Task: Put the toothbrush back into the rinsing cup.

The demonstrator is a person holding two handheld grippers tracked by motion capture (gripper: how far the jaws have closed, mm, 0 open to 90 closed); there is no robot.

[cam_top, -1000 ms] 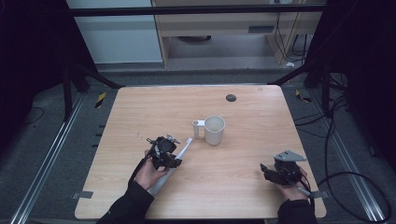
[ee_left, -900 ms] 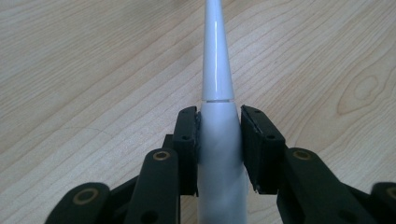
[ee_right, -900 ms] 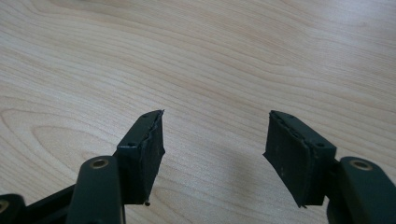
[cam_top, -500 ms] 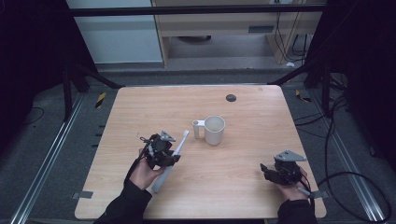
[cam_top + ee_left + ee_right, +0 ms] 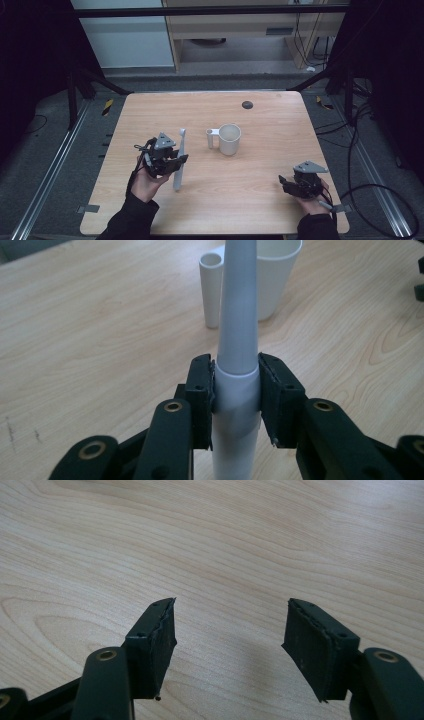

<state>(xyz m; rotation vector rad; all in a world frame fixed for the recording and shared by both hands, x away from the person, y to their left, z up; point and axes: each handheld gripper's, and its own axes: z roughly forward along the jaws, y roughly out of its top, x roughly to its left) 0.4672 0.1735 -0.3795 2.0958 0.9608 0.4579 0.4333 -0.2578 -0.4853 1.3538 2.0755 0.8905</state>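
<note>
High view: at lower left of the frame, the left hand-held gripper [image 5: 172, 162] pinches a white toothbrush [image 5: 179, 159] partway along its handle. The brush's long axis runs up the frame, head toward the far edge of the tabletop [image 5: 270, 125]. A white cup [image 5: 229, 139] with a side tube stands at centre, to the right of and slightly beyond the brush head, near but apart. The right hand-held gripper [image 5: 290, 186] rests at lower right, well apart from both.

Left gripper view: both jaws press the toothbrush [image 5: 235, 365] at the joint of its handle. The brush points straight ahead, the cup [image 5: 270, 280] just behind its upper part.

Right gripper view: the right hand-held gripper [image 5: 227, 650] has its jaws spread over bare wood, holding nothing.

The left hand is plainly nearer the cup, so any move there likely falls to it.
</note>
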